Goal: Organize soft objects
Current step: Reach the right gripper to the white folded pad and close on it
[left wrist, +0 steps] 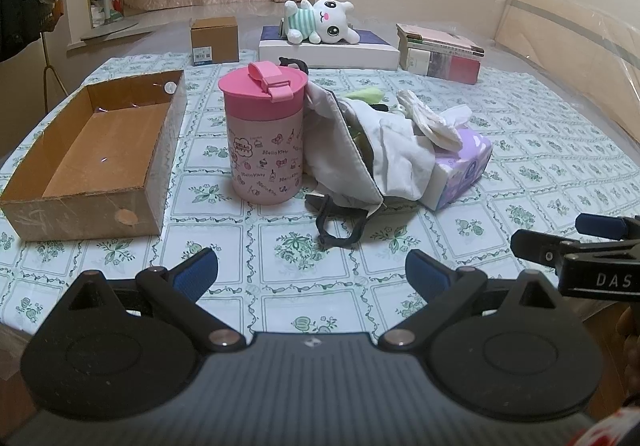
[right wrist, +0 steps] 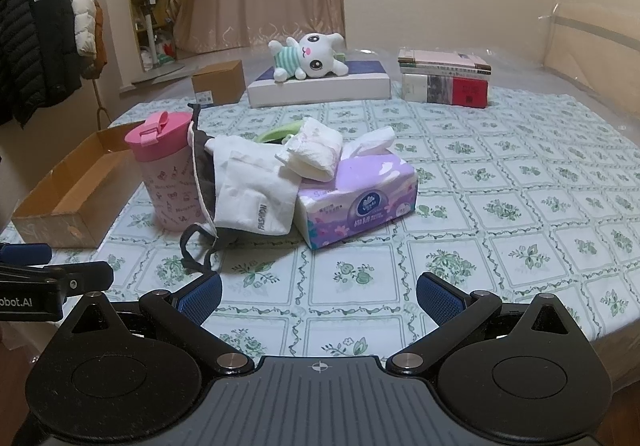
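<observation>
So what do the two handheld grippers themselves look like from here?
Both match: the left gripper and the right gripper have matte black linkage arms with silver pivot pins, round black discs, a ribbed grey body and blue textured pads. White lettering shows on each gripper's side. No cables visible.

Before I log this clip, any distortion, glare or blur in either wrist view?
Left wrist view: strong fisheye bend at the tablecloth edges, dark vignette corners, small glare spots inside the cardboard box, pink cup sharp. Right wrist view: same curving, plastic sheet at far right catches light, tissue pack print legible, warm dim lighting.
</observation>
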`<action>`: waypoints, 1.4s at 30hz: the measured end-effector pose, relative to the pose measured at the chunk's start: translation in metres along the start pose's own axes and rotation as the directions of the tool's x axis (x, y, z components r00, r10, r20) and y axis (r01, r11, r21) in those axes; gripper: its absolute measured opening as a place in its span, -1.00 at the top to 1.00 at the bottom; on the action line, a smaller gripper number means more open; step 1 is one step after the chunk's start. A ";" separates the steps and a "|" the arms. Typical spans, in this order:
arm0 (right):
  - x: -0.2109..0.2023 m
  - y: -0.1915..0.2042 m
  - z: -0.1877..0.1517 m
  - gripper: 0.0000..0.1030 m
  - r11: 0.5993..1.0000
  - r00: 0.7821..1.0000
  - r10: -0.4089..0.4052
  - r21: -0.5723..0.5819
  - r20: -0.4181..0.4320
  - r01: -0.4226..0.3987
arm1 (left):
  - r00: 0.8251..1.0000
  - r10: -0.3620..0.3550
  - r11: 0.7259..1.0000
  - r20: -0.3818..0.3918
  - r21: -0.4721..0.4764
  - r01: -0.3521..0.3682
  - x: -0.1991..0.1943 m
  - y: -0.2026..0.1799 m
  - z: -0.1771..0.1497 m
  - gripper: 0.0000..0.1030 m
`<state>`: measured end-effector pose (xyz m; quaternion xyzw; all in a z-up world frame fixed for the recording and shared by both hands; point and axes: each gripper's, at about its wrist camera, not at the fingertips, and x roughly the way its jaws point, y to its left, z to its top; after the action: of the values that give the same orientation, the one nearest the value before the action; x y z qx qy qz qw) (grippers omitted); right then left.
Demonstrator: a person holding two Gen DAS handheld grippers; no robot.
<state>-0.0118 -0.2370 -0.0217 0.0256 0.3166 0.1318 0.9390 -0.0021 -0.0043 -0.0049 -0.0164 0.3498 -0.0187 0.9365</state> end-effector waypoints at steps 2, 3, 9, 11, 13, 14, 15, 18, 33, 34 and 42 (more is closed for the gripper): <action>0.001 0.000 0.002 -0.99 1.000 1.000 0.000 0.002 -0.002 0.000 | 1.000 -0.003 1.000 -0.004 -0.003 0.003 0.002 0.002 0.001 -0.93; 0.001 -0.001 0.002 -0.99 1.000 1.000 -0.001 0.003 -0.002 0.001 | 1.000 -0.006 1.000 -0.005 -0.004 0.006 0.003 0.003 0.001 -0.93; 0.007 -0.007 0.010 -0.99 1.000 1.000 -0.005 0.002 0.004 0.005 | 0.999 -0.037 0.999 -0.009 -0.014 0.037 0.012 0.008 0.007 -0.93; 0.010 -0.009 0.015 -0.99 1.000 1.000 -0.005 0.001 0.010 0.005 | 0.999 -0.052 0.999 -0.011 -0.016 0.052 0.017 0.009 0.010 -0.92; 0.015 -0.011 0.019 -0.99 1.000 1.000 -0.002 -0.005 0.013 0.002 | 0.998 -0.065 0.998 -0.009 -0.016 0.065 0.023 0.010 0.014 -0.92; 0.018 -0.013 0.022 -0.99 1.000 1.000 0.000 -0.008 0.015 0.000 | 0.998 -0.067 0.998 -0.010 -0.015 0.067 0.026 0.011 0.016 -0.92; 0.021 -0.014 0.025 -0.99 1.000 1.000 0.003 -0.012 0.017 -0.002 | 0.998 -0.068 0.998 -0.009 -0.014 0.068 0.029 0.012 0.018 -0.92; 0.031 -0.017 0.036 -0.99 1.000 1.000 0.011 -0.025 0.028 -0.010 | 0.997 -0.074 0.997 -0.005 -0.014 0.074 0.039 0.014 0.024 -0.91; 0.108 -0.018 0.092 -0.53 0.995 0.996 0.087 -0.050 0.026 -0.085 | 0.996 -0.083 0.997 0.015 -0.008 0.083 0.086 0.019 0.049 -0.76; 0.114 -0.018 0.095 -0.49 0.995 0.996 0.090 -0.045 0.020 -0.089 | 0.996 -0.085 0.996 0.015 -0.007 0.085 0.089 0.018 0.050 -0.76; 0.151 -0.013 0.108 -0.20 0.994 0.993 0.112 -0.010 -0.036 -0.113 | 0.994 -0.111 0.994 0.010 -0.009 0.111 0.103 0.015 0.053 -0.76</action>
<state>0.1719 -0.2063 -0.0262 0.0355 0.3304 0.1868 0.9245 0.1107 0.0068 -0.0327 -0.0405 0.3438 -0.0687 0.9356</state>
